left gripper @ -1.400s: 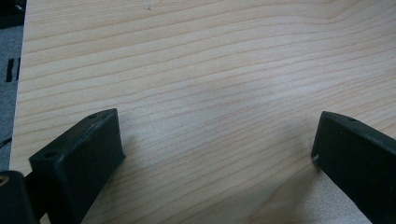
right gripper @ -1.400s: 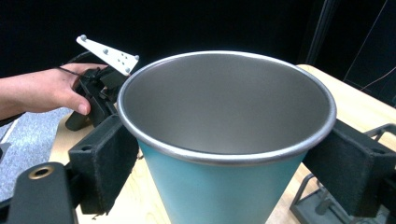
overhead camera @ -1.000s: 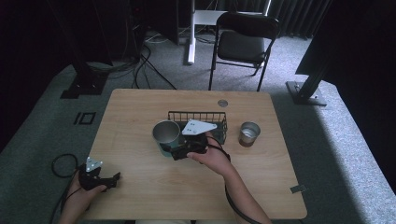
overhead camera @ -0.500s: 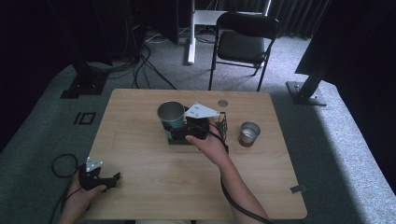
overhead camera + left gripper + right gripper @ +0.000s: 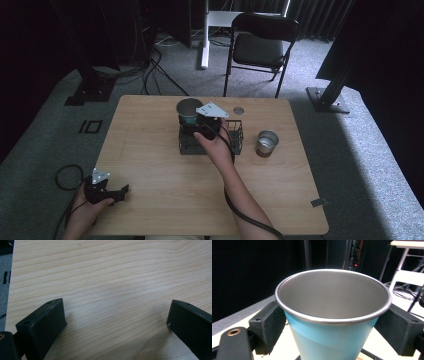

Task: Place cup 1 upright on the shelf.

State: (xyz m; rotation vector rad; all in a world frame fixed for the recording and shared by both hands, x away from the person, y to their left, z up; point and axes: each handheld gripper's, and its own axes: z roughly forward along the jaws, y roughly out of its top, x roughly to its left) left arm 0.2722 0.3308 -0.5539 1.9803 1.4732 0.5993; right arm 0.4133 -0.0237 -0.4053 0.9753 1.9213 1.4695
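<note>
Left gripper [image 5: 120, 190] rests at the table's [image 5: 150, 150] front-left corner, jaws spread wide over bare wood, nothing between them. Toward the back edge, mid-table, right gripper [image 5: 192, 121] pinches a blue metal cup [image 5: 188, 111] by its sides, upright, above the wire basket's [image 5: 235, 137] left end. Small steel cup [image 5: 266, 143] stands just right of the basket.

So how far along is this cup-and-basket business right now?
Midway, it seems. Done: the right gripper is clamped on the blue cup and has it raised. In hand: the cup is held upright above the wire basket, not yet inside. Left: probably lowering it in and letting go. A small metal cup stands on the table beside the basket. The left gripper rests open near the table's edge.
</note>
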